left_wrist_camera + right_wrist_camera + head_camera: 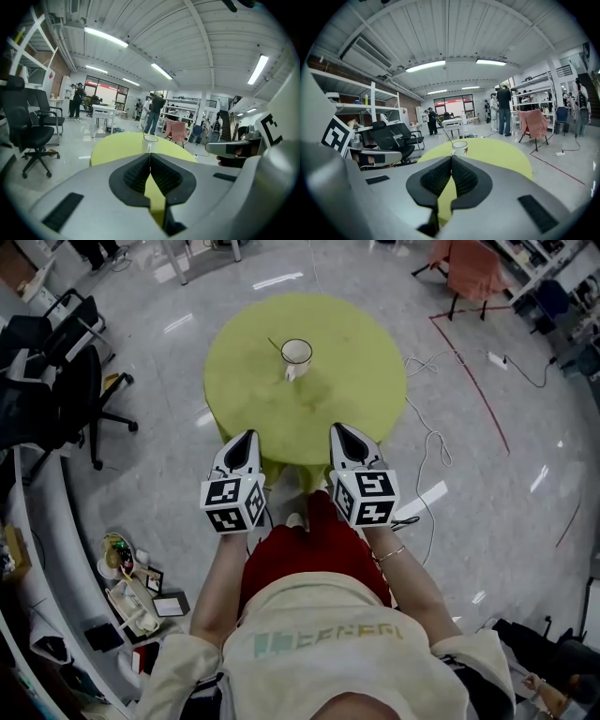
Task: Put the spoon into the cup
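Observation:
A white cup [296, 355] stands on the far half of a round green table [361, 381]. A thin spoon handle [275, 345] sticks out of the cup and leans to the left. My left gripper [249, 434] and right gripper [336, 427] hover side by side over the table's near edge, both shut with nothing between the jaws. In the left gripper view the cup [150, 140] shows just above the tips of the left gripper [150, 154], well beyond them. The right gripper view has the cup [459, 147] and the spoon handle [449, 137] ahead of the right gripper [451, 157].
Black office chairs [56, 381] stand left of the table. A pink chair [473, 268] is at the far right. White cables [431, 442] and a red tape line [469, 381] run over the floor on the right. People [152, 112] stand far behind the table.

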Demonstrator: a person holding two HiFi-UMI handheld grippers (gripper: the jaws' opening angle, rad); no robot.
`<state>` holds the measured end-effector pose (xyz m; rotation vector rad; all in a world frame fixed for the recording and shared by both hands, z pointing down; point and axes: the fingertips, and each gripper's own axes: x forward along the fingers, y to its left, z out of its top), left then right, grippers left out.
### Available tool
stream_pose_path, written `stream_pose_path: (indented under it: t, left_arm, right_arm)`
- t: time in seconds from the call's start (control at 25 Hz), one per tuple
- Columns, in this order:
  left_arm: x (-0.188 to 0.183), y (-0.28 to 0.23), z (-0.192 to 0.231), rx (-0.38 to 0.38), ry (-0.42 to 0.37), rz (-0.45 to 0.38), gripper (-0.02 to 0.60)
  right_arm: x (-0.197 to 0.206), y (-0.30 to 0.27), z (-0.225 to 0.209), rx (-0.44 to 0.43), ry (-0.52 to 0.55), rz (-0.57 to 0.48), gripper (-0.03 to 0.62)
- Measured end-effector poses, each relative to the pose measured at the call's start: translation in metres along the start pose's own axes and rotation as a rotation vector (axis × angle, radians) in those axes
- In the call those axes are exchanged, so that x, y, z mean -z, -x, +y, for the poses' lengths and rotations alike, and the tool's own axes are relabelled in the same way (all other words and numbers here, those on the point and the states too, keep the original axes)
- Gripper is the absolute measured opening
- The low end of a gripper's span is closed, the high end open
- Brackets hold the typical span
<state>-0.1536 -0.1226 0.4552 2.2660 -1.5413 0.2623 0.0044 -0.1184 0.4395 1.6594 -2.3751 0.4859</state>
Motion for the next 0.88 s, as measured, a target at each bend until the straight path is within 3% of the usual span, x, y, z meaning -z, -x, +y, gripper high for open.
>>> stream_pose_path:
  t: [0.88]
  left_arm:
    - [0.008, 0.063, -0.015, 0.024, -0.001, -0.041, 0.025]
  right_arm:
    - [0.02, 0.06, 0.022, 0.014, -0.018, -0.034, 0.035]
